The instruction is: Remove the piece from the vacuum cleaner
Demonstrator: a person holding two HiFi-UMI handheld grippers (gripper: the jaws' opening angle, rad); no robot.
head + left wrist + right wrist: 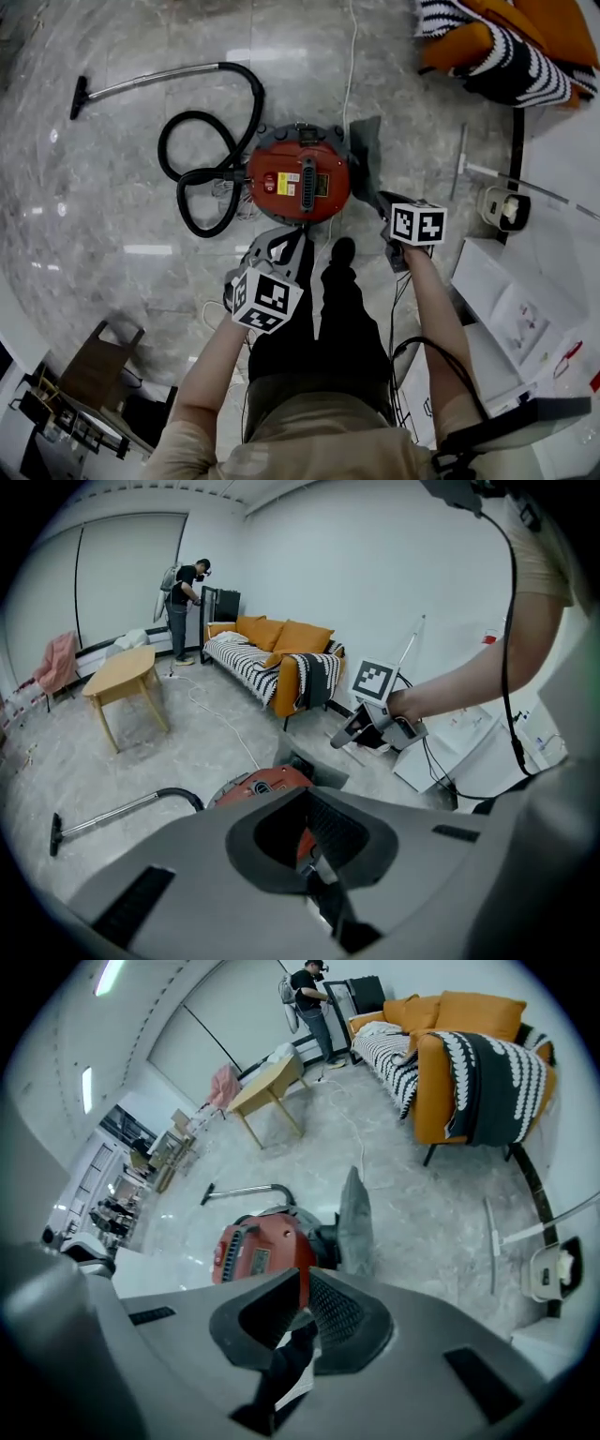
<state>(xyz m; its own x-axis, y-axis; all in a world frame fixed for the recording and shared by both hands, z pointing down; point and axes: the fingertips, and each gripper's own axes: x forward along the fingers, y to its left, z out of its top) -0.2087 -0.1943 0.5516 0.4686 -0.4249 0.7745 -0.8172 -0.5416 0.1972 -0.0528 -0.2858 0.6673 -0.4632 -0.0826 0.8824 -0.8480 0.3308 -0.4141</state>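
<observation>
Home-like living room (marble-look floor (112,187)) with orange sofa (473,1009) and wooden table (120,667)

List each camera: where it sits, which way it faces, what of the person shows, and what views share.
Left gripper view: on the left gripper, facing over its shut jaws at the vacuum cleaner; shows the right forearm and right gripper.
Right gripper view: on the right gripper, facing down past shut jaws at the vacuum cleaner; no body part clearly shows.
Head view: on the head, facing steeply down; shows both forearms, legs, both grippers.
Shared: all three see the vacuum cleaner and orange sofa.
</observation>
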